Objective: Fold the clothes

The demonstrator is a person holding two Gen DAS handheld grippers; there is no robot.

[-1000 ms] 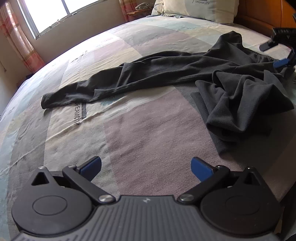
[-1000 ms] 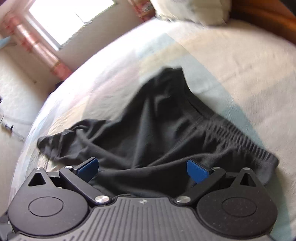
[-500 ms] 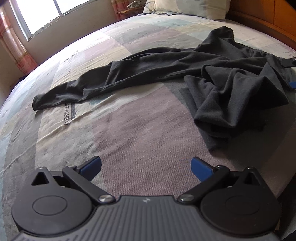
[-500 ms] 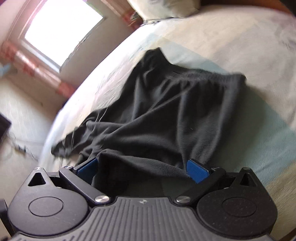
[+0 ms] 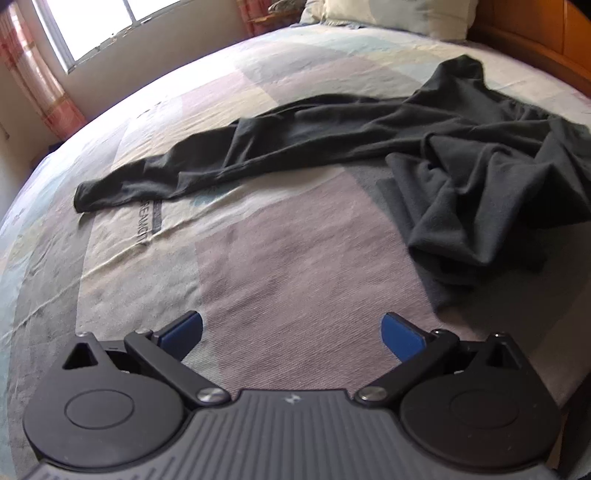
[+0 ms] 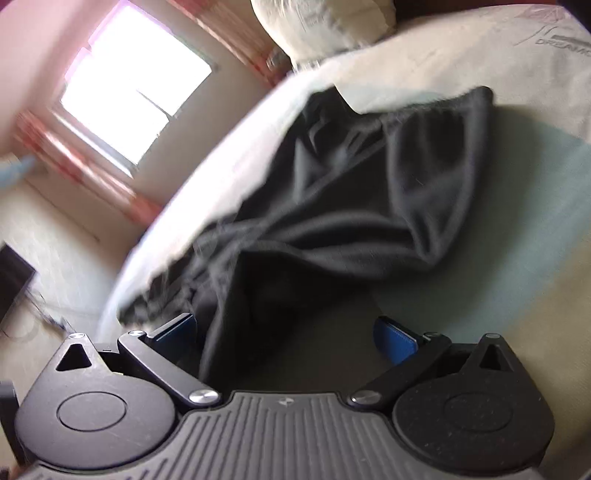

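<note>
Dark grey trousers (image 5: 369, 136) lie on the bed. One leg stretches out flat to the left, its cuff at the far left; the other leg is crumpled in a heap (image 5: 491, 206) at the right. My left gripper (image 5: 291, 332) hovers open over bare bedspread, well short of the cloth. In the right wrist view the same trousers (image 6: 369, 192) show from the waistband side, blurred. My right gripper (image 6: 284, 332) is open with a fold of the dark cloth lying between its blue pads (image 6: 393, 338).
The bedspread (image 5: 258, 258) is patchwork in pink, grey and pale green. Pillows (image 5: 399, 14) and a wooden headboard (image 5: 554, 48) are at the far right. A window (image 5: 96, 26) with checked curtains sits beyond the bed's far edge. Floor lies left of the bed (image 6: 55, 229).
My left gripper drifted slightly, barely changing its view. My right gripper rolled and swung low toward the crumpled part, so the cloth now reaches between its open fingers.
</note>
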